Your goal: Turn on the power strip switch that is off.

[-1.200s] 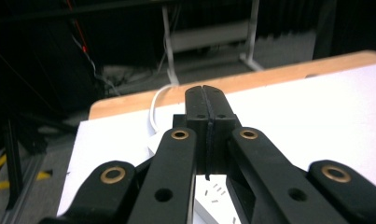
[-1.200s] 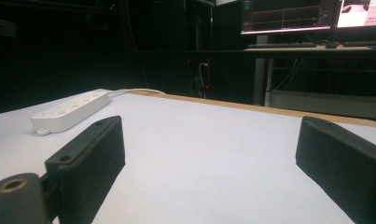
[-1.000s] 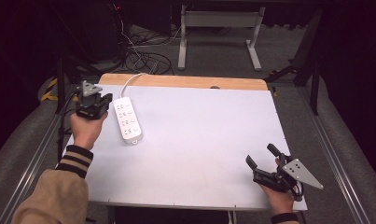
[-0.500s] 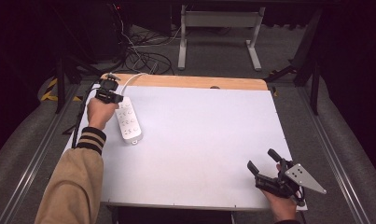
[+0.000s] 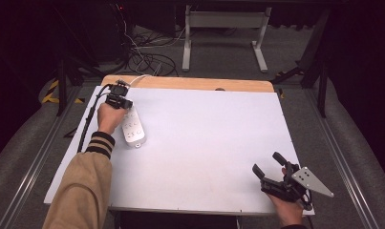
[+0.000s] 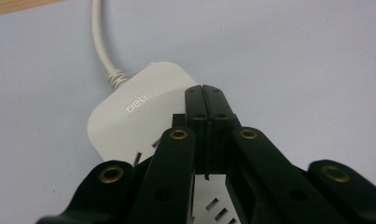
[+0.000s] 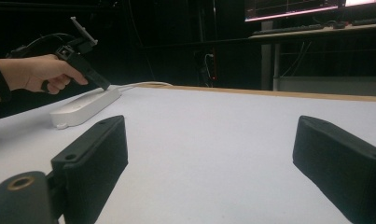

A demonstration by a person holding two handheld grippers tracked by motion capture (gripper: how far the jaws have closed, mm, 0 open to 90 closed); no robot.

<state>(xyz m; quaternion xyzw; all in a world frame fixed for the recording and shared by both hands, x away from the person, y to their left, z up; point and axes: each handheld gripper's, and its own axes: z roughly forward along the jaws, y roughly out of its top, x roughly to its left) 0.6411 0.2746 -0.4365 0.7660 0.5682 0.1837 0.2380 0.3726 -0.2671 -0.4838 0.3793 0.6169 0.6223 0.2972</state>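
A white power strip lies at the far left of the white table top, its cable running off past the far edge. My left gripper points down at the strip's cable end. In the left gripper view its jaws are pressed together with nothing between them, and the left gripper's tips are over the strip's rounded end; I cannot tell if they touch it. My right gripper rests near the front right corner, jaws wide apart and empty. The right gripper view also shows the strip.
A wooden strip borders the table's far edge. Beyond it are loose cables on the floor and a metal stand. A desk with a monitor stands in the dark behind.
The left hand has moved forward and to the right, bringing its shut gripper down over the strip's cable end. The right gripper has barely shifted.
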